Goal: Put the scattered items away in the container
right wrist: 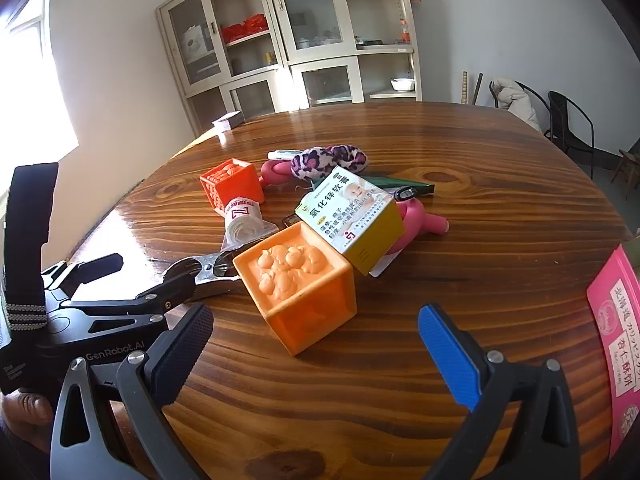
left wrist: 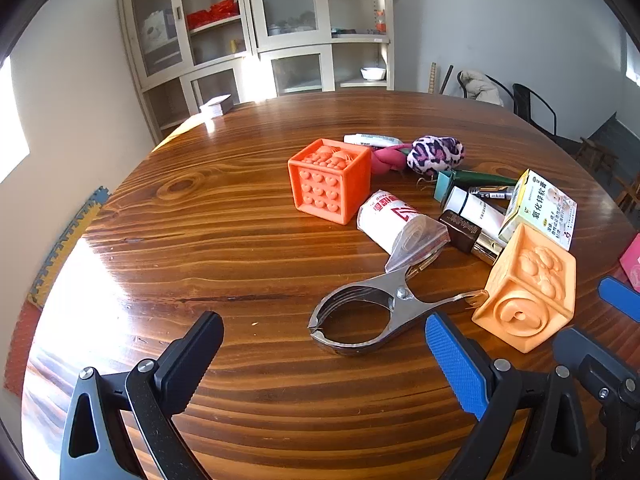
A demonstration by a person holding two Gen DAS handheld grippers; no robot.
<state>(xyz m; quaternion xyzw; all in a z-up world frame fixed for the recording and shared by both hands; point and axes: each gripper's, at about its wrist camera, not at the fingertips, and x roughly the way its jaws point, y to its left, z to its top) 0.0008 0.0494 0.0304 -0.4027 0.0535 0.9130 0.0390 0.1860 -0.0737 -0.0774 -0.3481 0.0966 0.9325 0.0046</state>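
Two spread hand-held grippers [left wrist: 324, 356] [right wrist: 316, 340], bare near table [left wrist: 200, 240] edge

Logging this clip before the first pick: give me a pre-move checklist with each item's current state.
1. Left gripper jaws open and empty: ok.
2. Right gripper jaws open and empty: ok.
3. Light orange cube directly ahead of the right gripper, upright on the table: ok.
4. Metal clamp just ahead of the left gripper, lying flat, one handle tip at the cube: ok.
5. Medicine box leans over the cube's far edge, may shift on lift: not ok.
6. Container located: only a pink box at the right edge; cannot tell.
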